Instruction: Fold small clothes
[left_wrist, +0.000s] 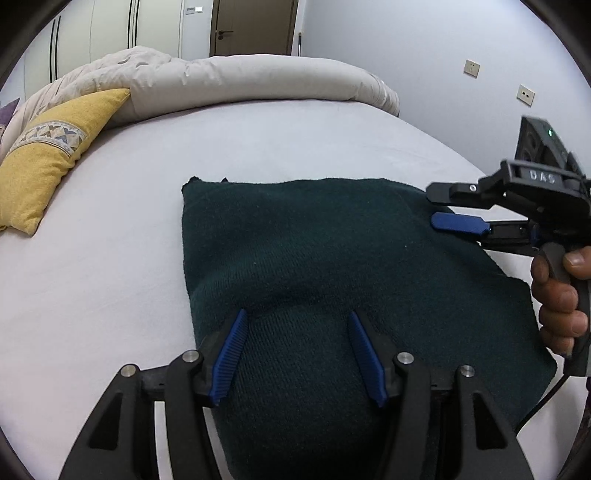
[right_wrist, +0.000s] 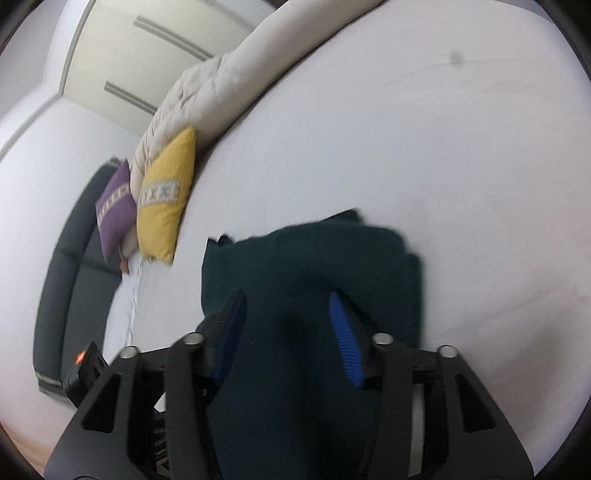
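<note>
A dark green knitted garment (left_wrist: 314, 251) lies folded into a rough rectangle on the white bed sheet (left_wrist: 110, 277). My left gripper (left_wrist: 297, 317) is open just above its near part, blue pads on either side of a raised bulge of cloth. My right gripper (left_wrist: 437, 208) shows at the right, held by a hand, its jaws open over the garment's right edge. In the right wrist view the garment (right_wrist: 314, 266) lies between the open fingers of my right gripper (right_wrist: 291, 299); the picture is blurred.
A yellow cushion (left_wrist: 48, 155) lies at the left of the bed and a beige duvet (left_wrist: 240, 81) is rolled along the far side. A purple cushion (right_wrist: 116, 210) and a dark headboard (right_wrist: 74, 266) are beyond it. Wall sockets (left_wrist: 524, 95) at right.
</note>
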